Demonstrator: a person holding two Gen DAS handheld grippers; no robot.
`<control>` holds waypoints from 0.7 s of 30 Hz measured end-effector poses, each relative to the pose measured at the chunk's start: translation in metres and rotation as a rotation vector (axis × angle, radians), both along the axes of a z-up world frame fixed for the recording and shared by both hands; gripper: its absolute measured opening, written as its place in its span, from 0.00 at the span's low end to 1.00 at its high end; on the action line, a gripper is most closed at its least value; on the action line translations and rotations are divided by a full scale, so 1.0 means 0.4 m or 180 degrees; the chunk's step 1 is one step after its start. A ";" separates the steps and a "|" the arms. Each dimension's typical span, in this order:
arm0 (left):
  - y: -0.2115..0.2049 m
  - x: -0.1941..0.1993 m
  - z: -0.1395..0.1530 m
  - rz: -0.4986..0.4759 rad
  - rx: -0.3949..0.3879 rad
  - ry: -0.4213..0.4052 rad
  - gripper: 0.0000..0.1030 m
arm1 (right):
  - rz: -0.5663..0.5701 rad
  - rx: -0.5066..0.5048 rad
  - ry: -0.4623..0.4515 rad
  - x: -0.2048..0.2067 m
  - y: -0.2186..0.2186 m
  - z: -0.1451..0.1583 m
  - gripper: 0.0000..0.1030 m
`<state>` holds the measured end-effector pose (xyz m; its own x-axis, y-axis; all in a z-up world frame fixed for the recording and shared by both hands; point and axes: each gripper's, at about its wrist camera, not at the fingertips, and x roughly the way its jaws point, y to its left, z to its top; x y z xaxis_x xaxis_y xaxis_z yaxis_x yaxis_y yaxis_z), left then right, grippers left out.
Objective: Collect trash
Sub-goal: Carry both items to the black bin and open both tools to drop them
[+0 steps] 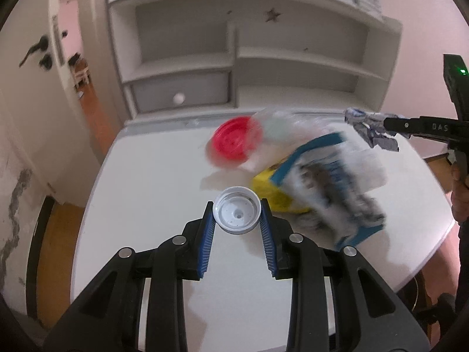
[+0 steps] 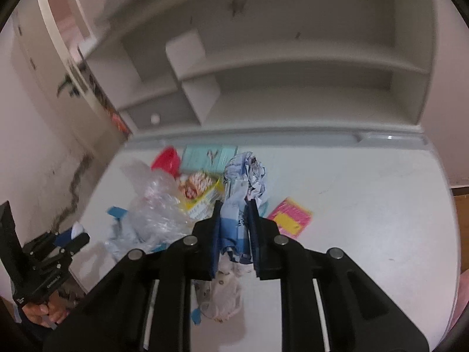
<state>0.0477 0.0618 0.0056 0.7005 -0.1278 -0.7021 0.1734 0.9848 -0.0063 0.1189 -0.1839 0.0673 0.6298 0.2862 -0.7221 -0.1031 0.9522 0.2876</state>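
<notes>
My left gripper (image 1: 237, 205) is shut on a white plastic lid (image 1: 236, 213), held hollow side up above the white table (image 1: 152, 176). My right gripper (image 2: 234, 204) is shut on a crumpled blue-and-white paper wrapper (image 2: 244, 182). From the left wrist view that wrapper (image 1: 370, 130) shows at the tips of the right gripper (image 1: 384, 123), far right. On the table lie a red lid (image 1: 234, 143), a yellow box (image 1: 271, 189), a blue-and-white bag (image 1: 331, 187) and clear plastic film (image 2: 155, 205). The left gripper (image 2: 74, 234) with the white lid appears low left in the right wrist view.
A grey shelf unit (image 1: 234, 58) with a drawer stands behind the table. A pink and yellow paper (image 2: 290, 215) and a mint box (image 2: 209, 155) lie on the table. A crumpled white bag (image 2: 222, 296) lies under the right gripper. A door (image 1: 35, 58) is at the left.
</notes>
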 end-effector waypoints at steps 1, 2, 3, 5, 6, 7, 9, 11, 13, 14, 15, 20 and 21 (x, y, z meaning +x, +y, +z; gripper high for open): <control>-0.016 -0.002 0.012 -0.0041 -0.0018 -0.0025 0.29 | -0.0081 0.0031 -0.0070 -0.029 -0.024 0.018 0.17; -0.045 -0.007 0.028 -0.0124 -0.0051 -0.0058 0.29 | -0.0183 0.0075 -0.0160 -0.074 -0.059 0.036 0.17; -0.079 -0.009 0.040 -0.0222 -0.0080 -0.0084 0.29 | -0.0284 0.0095 -0.0230 -0.121 -0.095 0.051 0.17; -0.162 -0.024 0.063 -0.0488 -0.0143 -0.0129 0.29 | -0.0536 0.0103 -0.0340 -0.220 -0.177 0.069 0.17; -0.214 -0.034 0.071 -0.0658 -0.0171 -0.0147 0.29 | -0.0710 0.0081 -0.0385 -0.286 -0.231 0.072 0.17; -0.265 -0.042 0.075 -0.0825 -0.0196 -0.0156 0.29 | -0.0902 0.0048 -0.0400 -0.354 -0.286 0.070 0.17; -0.410 -0.069 0.073 -0.1304 -0.0282 -0.0133 0.29 | -0.1279 -0.0036 -0.0395 -0.476 -0.398 0.039 0.17; -0.546 -0.102 0.054 -0.1745 -0.0349 -0.0046 0.29 | -0.1675 -0.0063 -0.0298 -0.602 -0.507 -0.005 0.17; -0.715 -0.154 0.014 -0.2254 -0.0391 0.0080 0.29 | -0.2104 -0.0065 -0.0154 -0.735 -0.614 -0.066 0.17; -0.773 -0.176 -0.005 -0.2424 -0.0406 0.0152 0.29 | -0.2276 -0.0054 -0.0080 -0.790 -0.650 -0.094 0.17; -0.846 -0.207 -0.033 -0.2674 -0.0448 0.0266 0.29 | -0.2464 -0.0020 0.0005 -0.849 -0.693 -0.127 0.17; -1.165 -0.344 -0.239 -0.3548 -0.0363 0.0832 0.29 | -0.3190 0.0277 0.0450 -1.078 -0.859 -0.319 0.17; -1.217 -0.367 -0.289 -0.3655 -0.0312 0.0954 0.29 | -0.3278 0.0381 0.0538 -1.110 -0.885 -0.358 0.17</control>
<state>-0.0990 -0.4249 -0.1100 -0.0492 -0.6354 -0.7706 0.9323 0.2475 -0.2636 -0.3251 -0.5378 -0.0761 0.5032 -0.2551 -0.8256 0.7907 0.5214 0.3208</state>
